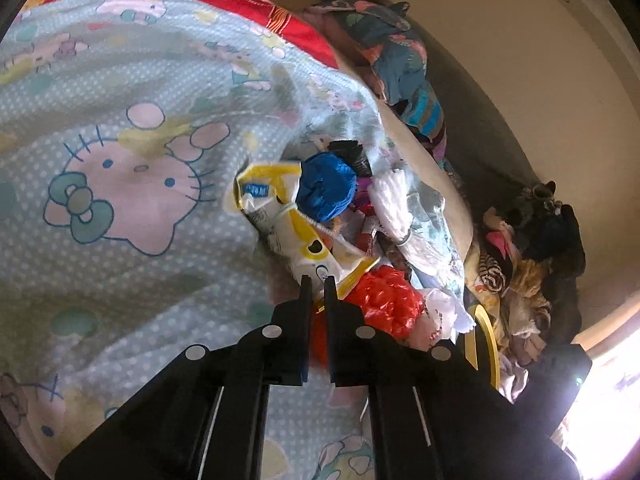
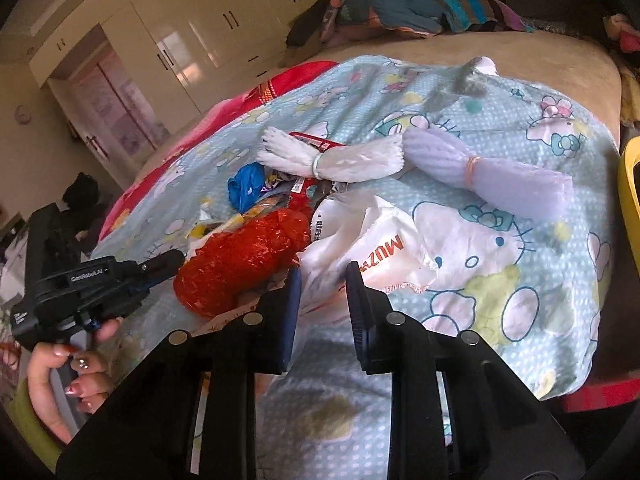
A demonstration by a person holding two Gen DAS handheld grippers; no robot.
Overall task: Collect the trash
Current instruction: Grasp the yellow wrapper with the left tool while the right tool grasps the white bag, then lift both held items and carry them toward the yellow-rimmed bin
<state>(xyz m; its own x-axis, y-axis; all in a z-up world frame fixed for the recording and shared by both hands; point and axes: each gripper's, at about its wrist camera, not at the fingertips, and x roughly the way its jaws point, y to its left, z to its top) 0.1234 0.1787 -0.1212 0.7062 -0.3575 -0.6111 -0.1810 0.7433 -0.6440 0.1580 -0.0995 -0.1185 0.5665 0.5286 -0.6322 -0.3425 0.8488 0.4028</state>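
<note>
A heap of trash lies on a blue Hello Kitty sheet (image 2: 500, 120): a crumpled red plastic bag (image 2: 240, 268), a white printed bag (image 2: 372, 240), a blue bag (image 2: 246, 186), and white (image 2: 340, 160) and lilac (image 2: 480, 168) bundles tied with rubber bands. My right gripper (image 2: 322, 276) has its jaws partly apart around the edge of the white bag. My left gripper (image 1: 318, 286) has its jaws nearly together on the edge of a white and yellow wrapper (image 1: 292, 220), beside the red bag (image 1: 384, 300) and blue bag (image 1: 326, 190). The left gripper also shows in the right wrist view (image 2: 168, 260), touching the red bag.
A yellow bin rim (image 1: 486, 344) stands at the right of the bed, also in the right wrist view (image 2: 630, 184). Piled clothes (image 1: 400, 56) lie at the bed's far end. White wardrobes (image 2: 180, 40) line the wall. More clothes (image 1: 532, 264) are heaped on the floor.
</note>
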